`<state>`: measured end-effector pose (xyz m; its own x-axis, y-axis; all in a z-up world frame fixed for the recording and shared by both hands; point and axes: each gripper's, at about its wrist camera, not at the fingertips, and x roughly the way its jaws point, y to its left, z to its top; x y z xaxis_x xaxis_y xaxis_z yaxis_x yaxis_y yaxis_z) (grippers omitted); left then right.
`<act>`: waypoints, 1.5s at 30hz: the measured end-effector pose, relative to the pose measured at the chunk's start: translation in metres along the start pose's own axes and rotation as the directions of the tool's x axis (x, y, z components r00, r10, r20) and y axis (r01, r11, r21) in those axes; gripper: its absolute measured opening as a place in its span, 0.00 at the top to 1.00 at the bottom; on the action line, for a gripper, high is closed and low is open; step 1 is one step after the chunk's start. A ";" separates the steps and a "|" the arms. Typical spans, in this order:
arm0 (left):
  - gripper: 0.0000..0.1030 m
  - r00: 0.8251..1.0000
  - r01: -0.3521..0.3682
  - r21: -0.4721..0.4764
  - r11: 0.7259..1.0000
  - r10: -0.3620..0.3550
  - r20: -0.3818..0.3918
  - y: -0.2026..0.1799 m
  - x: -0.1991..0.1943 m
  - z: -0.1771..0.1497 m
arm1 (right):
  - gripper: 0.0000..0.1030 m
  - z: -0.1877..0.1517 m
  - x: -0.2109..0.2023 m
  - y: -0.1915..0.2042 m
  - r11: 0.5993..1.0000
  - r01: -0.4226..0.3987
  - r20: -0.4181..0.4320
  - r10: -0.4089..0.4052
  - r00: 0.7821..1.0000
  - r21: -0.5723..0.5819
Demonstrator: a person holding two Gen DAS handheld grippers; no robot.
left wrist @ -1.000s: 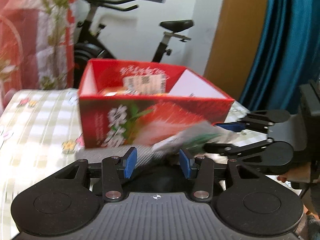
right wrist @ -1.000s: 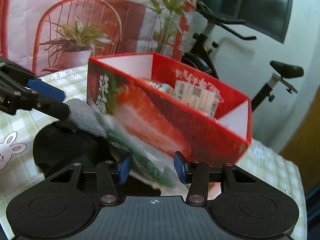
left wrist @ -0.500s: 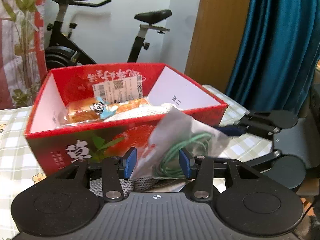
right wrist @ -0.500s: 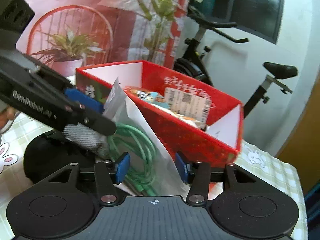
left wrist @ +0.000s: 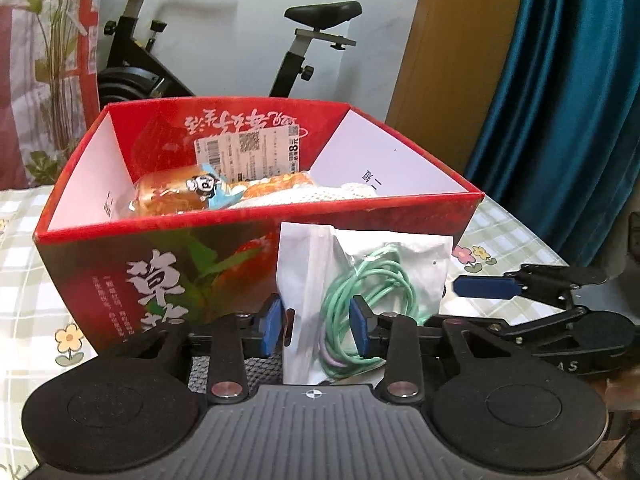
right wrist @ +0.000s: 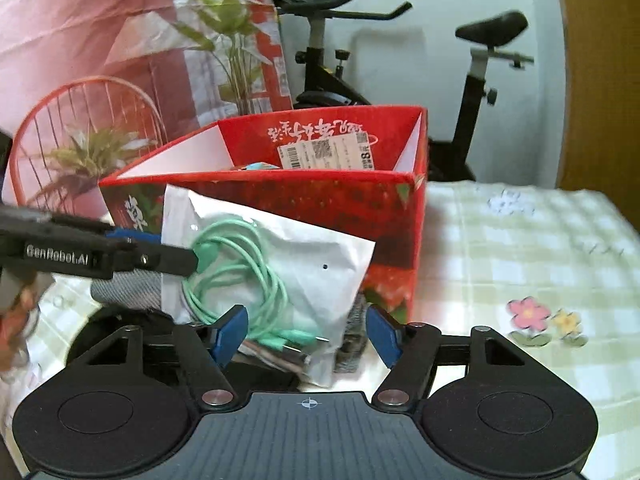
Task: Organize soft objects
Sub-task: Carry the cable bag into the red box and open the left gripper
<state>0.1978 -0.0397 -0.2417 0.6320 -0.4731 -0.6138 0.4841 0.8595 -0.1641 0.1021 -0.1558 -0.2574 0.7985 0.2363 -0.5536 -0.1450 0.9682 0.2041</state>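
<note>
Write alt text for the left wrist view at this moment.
The left gripper, jaws closing, holds a white pouch with a coiled green cable upright before an open red box on a checked tablecloth. The right gripper reaches in from the right.

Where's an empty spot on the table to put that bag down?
The checked cloth right of the red box is bare, out to the flower print. It is crowded in front of the box: the bag, a grey cloth and a dark bundle sit there between both grippers.
</note>
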 end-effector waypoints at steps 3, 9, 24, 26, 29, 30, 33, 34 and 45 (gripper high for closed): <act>0.66 1.000 0.008 -0.012 1.000 -0.008 -0.002 0.002 0.000 -0.001 | 0.40 0.001 0.004 0.001 1.000 -0.021 0.015 0.021 1.000 0.017; 0.67 1.000 0.008 -0.030 1.000 -0.008 -0.004 0.005 -0.001 -0.007 | 0.40 0.006 0.014 0.008 1.000 -0.025 0.015 0.025 1.000 0.007; 0.73 0.999 0.040 -0.070 0.997 -0.038 0.035 0.010 -0.004 -0.012 | 0.57 0.011 0.016 0.033 1.000 0.017 0.047 -0.016 0.999 -0.017; 0.73 0.998 0.051 -0.093 0.994 -0.046 0.052 0.012 -0.009 -0.014 | 0.58 0.011 0.012 0.038 1.000 0.016 0.055 -0.014 0.998 -0.026; 0.73 0.996 0.058 -0.105 0.993 -0.050 0.077 0.013 -0.018 -0.015 | 0.58 0.013 0.006 0.046 0.999 0.014 0.066 -0.011 0.998 -0.045; 0.73 0.995 0.061 -0.109 0.992 -0.052 0.083 0.013 -0.020 -0.016 | 0.58 0.013 0.005 0.047 0.999 0.014 0.071 -0.011 0.997 -0.049; 0.73 0.994 0.064 -0.123 0.990 -0.053 0.095 0.015 -0.027 -0.020 | 0.58 0.015 0.000 0.051 0.999 0.005 0.074 -0.001 0.997 -0.043; 0.73 0.994 0.067 -0.131 0.989 -0.054 0.099 0.016 -0.030 -0.022 | 0.58 0.015 -0.002 0.052 0.999 0.003 0.074 0.001 0.997 -0.043; 0.73 0.989 0.058 -0.158 0.986 -0.035 0.144 0.017 -0.057 -0.030 | 0.58 0.019 -0.017 0.075 0.997 -0.032 0.083 0.038 0.996 -0.077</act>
<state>0.1516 0.0076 -0.2323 0.6950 -0.5262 -0.4900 0.4185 0.8502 -0.3194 0.0883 -0.0888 -0.2174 0.8380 0.2651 -0.4770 -0.2144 0.9637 0.1591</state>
